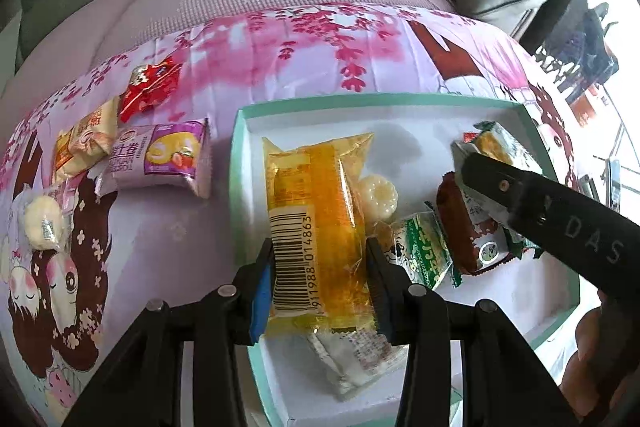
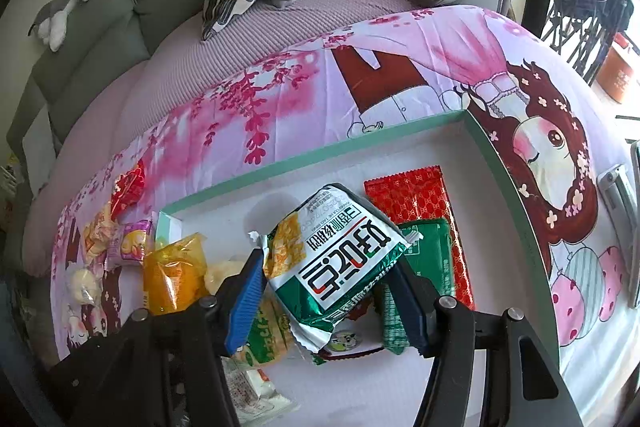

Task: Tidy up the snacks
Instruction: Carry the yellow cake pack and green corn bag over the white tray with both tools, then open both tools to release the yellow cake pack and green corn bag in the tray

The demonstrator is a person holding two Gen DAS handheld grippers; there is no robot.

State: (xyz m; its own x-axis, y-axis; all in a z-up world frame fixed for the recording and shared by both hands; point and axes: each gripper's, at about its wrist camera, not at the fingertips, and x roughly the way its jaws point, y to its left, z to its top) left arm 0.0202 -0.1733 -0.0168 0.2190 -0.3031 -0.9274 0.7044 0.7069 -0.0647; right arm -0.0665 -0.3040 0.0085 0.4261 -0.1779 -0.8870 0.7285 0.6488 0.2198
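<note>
Left tongs (image 1: 320,267) pinch a yellow packet (image 1: 316,223) over the box (image 1: 240,163). Right tongs (image 2: 328,279) pinch a green-and-white packet (image 2: 332,267), a red packet (image 2: 416,203) just beyond them.

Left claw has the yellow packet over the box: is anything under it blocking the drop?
Yes. The yellow packet, gripped by the left claw, hangs over a white wrapped snack on the box floor, with a round white snack beside it.

Yellow snack pack (image 1: 316,227): barcode digits "911988 014863". Right hand-held gripper (image 1: 480,171): letters "DAS" on its body.
</note>
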